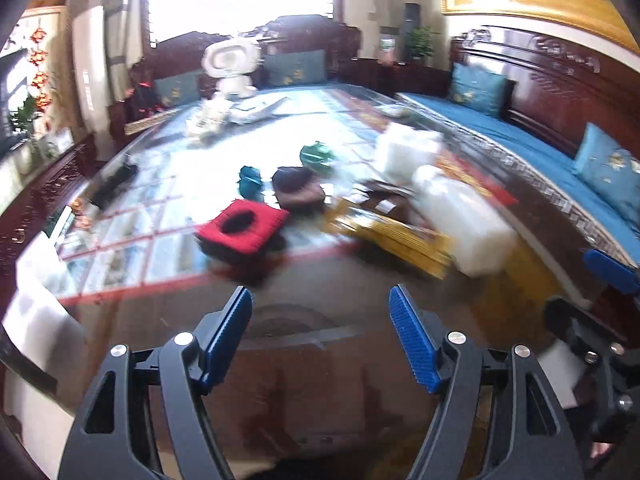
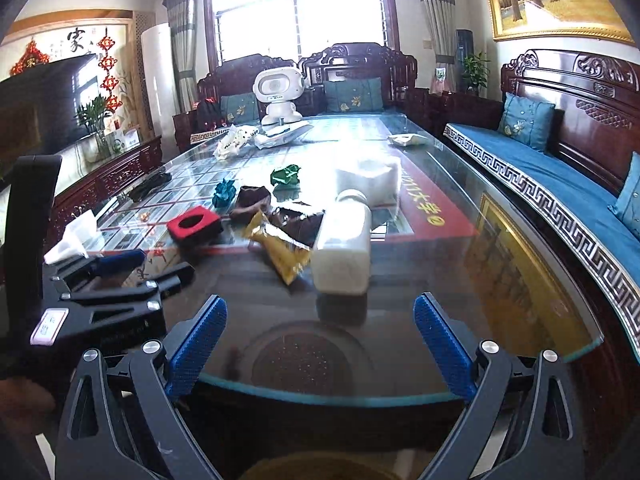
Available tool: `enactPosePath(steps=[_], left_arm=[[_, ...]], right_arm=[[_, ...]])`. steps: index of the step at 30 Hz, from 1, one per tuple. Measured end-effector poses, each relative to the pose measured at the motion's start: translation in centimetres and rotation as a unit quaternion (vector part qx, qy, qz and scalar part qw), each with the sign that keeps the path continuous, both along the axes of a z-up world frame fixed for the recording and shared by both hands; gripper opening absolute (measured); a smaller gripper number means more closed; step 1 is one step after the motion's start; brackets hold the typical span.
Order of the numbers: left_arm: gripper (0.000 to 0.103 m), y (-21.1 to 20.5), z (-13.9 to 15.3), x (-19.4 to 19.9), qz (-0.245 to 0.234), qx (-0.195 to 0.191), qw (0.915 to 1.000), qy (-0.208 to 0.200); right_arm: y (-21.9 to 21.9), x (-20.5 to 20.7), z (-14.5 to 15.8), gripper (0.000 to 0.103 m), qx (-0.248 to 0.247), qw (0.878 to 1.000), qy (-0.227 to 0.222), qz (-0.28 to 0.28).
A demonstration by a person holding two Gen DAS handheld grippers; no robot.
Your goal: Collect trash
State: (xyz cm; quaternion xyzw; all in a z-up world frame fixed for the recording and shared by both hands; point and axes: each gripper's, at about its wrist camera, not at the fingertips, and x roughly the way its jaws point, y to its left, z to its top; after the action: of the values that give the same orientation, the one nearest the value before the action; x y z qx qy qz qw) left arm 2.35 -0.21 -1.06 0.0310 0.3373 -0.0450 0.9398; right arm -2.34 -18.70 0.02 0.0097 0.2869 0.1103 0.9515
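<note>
Litter lies in the middle of the glass table [image 2: 320, 394]: a white plastic bottle [image 2: 344, 248] on its side, a gold wrapper [image 2: 280, 246], a dark brown wrapper [image 2: 298, 220], a red box [image 2: 195, 226] with a hole, and brown [image 2: 252, 198], teal [image 2: 224, 194] and green [image 2: 285, 176] crumpled pieces. My right gripper [image 2: 320, 312] hangs open and empty over the table's near edge, short of the bottle. My left gripper [image 1: 320, 304] is open and empty too, short of the red box [image 1: 240, 226]. The left wrist view is blurred.
A white bag [image 2: 370, 180] sits behind the bottle. Farther back stand a white toy robot [image 2: 278, 96] and more wrappers [image 2: 236, 142]. White paper [image 2: 74, 236] and a black item [image 2: 150, 184] lie at the left. A blue-cushioned wooden sofa [image 2: 540, 184] runs along the right.
</note>
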Motion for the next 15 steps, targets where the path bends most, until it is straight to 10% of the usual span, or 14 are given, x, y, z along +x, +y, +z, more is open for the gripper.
enactPosePath(steps=[15], left_arm=[[0.071,2.1,0.1,8.9,-0.026,-0.045,0.9983,0.025]], right_arm=[[0.9,6.4,-1.4,0.091,0.019,1.0,0.022,0.009]])
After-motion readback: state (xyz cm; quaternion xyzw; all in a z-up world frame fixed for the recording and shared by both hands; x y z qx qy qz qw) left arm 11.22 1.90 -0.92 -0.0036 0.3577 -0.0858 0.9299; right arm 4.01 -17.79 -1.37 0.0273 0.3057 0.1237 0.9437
